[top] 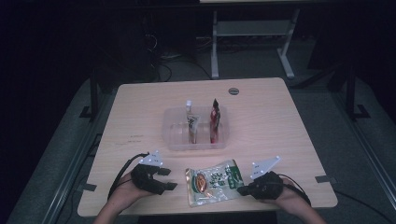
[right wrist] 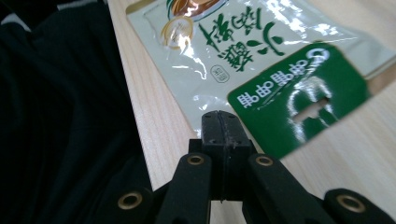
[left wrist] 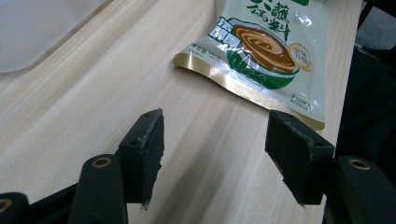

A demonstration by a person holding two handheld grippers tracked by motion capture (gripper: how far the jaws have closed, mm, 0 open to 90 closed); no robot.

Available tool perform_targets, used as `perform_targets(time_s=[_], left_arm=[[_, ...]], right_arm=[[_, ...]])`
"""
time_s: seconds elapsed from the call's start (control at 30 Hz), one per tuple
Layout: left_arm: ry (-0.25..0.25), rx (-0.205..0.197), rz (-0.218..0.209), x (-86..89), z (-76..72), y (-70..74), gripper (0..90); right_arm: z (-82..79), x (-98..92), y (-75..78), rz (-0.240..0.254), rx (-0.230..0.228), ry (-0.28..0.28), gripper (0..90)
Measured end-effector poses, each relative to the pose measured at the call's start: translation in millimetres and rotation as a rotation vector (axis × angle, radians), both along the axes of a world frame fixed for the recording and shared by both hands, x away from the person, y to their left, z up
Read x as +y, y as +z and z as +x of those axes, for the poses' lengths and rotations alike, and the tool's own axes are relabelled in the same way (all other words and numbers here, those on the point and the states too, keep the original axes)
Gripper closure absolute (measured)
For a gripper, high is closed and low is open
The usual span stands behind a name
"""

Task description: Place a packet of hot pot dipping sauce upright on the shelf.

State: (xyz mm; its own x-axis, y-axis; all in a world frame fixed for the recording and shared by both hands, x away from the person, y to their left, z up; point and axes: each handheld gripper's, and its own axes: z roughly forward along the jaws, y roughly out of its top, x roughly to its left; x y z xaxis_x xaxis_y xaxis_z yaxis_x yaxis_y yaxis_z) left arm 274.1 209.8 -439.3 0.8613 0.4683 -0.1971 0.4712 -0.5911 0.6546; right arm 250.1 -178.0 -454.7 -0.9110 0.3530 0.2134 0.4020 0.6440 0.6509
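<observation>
The right hand-held gripper (right wrist: 223, 122), jaws pressed together, seemingly pinches the sauce pouch (top: 213, 181) edge; the slick foil could slip free.

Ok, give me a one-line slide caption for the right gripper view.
Right gripper, jaws shut, at the edge of the green-and-white sauce pouch lying flat on the wooden table.

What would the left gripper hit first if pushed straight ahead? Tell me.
Most likely the sauce packet: the left gripper, jaws open, points across bare table at its gold edge. Depth is uncertain.
</observation>
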Motion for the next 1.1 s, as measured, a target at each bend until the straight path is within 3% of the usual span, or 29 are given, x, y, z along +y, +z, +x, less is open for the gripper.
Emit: perform_targets(time_s=[0.1, 0.17, 0.33, 0.57, 0.73, 0.87, 0.93, 1.1], left_arm=[[-0.001, 0.003, -0.002, -0.8, -0.5, 0.5, 37.1], [-0.002, 0.001, -0.004, -1.1, -0.6, 0.6, 37.1], [-0.004, 0.000, -0.001, -2.1, 0.2, 0.2, 37.1], [-0.012, -0.023, -0.003, -7.4, 1.3, 2.0, 37.1], [-0.046, -0.057, -0.025, -30.2, 17.5, 2.6, 37.1], [-0.067, -0.042, -0.057, -43.7, 24.3, 0.6, 36.2], [-0.126, -0.063, -0.039, -58.4, 28.7, -0.1, 32.2], [-0.179, -0.045, -0.011, -80.8, 36.1, -8.8, 27.9]], right_arm=[[1.4, 9.0, -4.4, -0.036, -0.002, 0.029, 89.7], [4.4, 11.3, -8.7, -0.071, -0.050, 0.066, 89.7], [11.9, 15.8, -8.3, -0.076, -0.067, 0.034, 89.8], [23.7, 23.0, -9.2, -0.070, -0.081, 0.033, 89.8], [24.8, 23.6, -9.6, -0.061, -0.073, 0.023, 89.8], [24.0, 23.4, -9.1, -0.058, -0.059, 0.013, 89.8], [23.7, 23.7, -9.1, -0.061, -0.065, 0.015, 89.8], [24.3, 23.1, -9.4, -0.061, -0.069, 0.020, 89.8]])
